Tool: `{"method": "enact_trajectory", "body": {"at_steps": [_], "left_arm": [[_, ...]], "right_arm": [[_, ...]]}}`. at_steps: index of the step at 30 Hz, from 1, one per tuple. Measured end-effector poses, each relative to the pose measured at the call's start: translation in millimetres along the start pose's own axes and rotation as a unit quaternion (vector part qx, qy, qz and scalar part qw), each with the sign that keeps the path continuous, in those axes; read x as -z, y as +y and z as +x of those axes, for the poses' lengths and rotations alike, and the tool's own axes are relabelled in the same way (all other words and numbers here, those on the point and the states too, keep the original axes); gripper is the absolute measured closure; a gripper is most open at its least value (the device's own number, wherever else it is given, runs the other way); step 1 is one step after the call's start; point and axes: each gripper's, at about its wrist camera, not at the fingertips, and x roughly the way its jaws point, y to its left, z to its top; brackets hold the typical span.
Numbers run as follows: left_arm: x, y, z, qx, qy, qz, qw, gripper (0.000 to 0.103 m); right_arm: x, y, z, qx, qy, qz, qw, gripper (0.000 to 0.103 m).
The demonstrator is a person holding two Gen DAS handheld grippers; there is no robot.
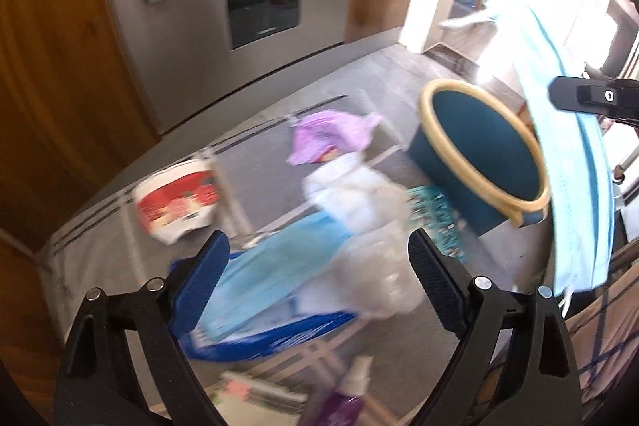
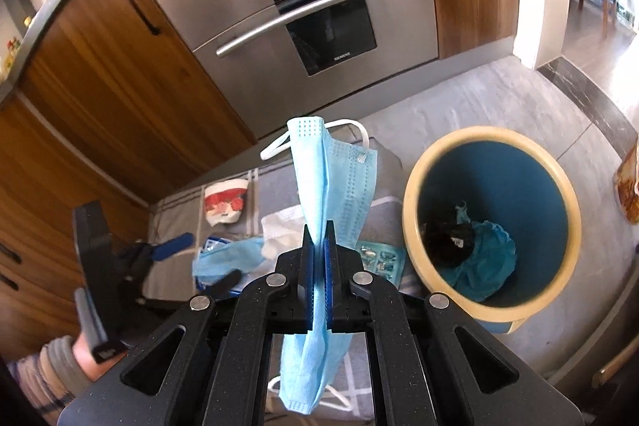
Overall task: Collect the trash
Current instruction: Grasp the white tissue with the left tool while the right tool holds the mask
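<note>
The right gripper (image 2: 318, 246) is clamped tight on a pale blue pleated surgical mask (image 2: 333, 182) of soft non-woven fabric, which hangs folded through the ribbed blue pads in the centre of the right wrist view, its white elastic loop curling at the top. Right of it stands a round teal plastic bin with a cream rim (image 2: 411, 222), holding crumpled teal paper and a dark wad at the bottom. The left gripper (image 1: 317, 286) stands wide open at the lower middle of its blurred view, nothing between its fingers, above a second pale blue mask (image 1: 275, 258) lying on a grey striped cloth (image 1: 100, 226). Around it lie white crumpled tissue (image 1: 351, 194), a purple wrapper (image 1: 327, 138) and a red-and-white paper cup (image 1: 175, 202) on its side.
</note>
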Motion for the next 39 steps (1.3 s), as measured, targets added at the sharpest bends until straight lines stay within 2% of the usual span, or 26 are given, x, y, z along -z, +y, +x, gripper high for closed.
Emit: {"method": "enact_trajectory", "body": {"at_steps": [3, 6, 12, 15, 17, 18, 29, 39], "left_arm": [[-6.5, -16.9, 12.9, -0.002, 0.000, 0.018, 0.9998, 0.014], [-10.5, -24.4, 25.7, -0.003, 0.010, 0.027, 0.9996, 0.019], [-18.0, -25.4, 40.3, 0.001, 0.013, 0.016, 0.9998, 0.028], [-16.3, -26.0, 52.2, 0.002, 0.031, 0.017, 0.9994, 0.050], [-14.4, -25.0, 58.2, 0.010, 0.045, 0.021, 0.9987, 0.077], [-13.0, -25.0, 58.9, 0.016, 0.048, 0.022, 0.9985, 0.100], [-32.1, -9.2, 4.2, 0.008, -0.028, 0.007, 0.9996, 0.100], [-49.3, -1.0, -64.1, 0.005, -0.093, -0.011, 0.9956, 0.100]], "right_arm": [[0.9, 2.3, -2.0, 0.005, -0.004, -0.008, 1.000, 0.098], [1.1, -1.0, -3.4, 0.005, -0.003, -0.004, 1.000, 0.098], [-0.8, -11.6, -3.0, 0.017, -0.003, 0.001, 1.000, 0.098], [-2.4, -15.5, -0.4, 0.019, -0.001, 0.004, 1.000, 0.098], [-3.4, -15.7, 2.5, 0.024, 0.000, 0.000, 1.000, 0.098], [-4.0, -16.0, 3.6, 0.026, 0.000, -0.001, 1.000, 0.098], [-14.3, -26.4, 12.7, 0.051, -0.004, -0.005, 0.999, 0.098], [-19.3, -30.7, 14.1, 0.056, -0.015, -0.007, 0.998, 0.098]]}}
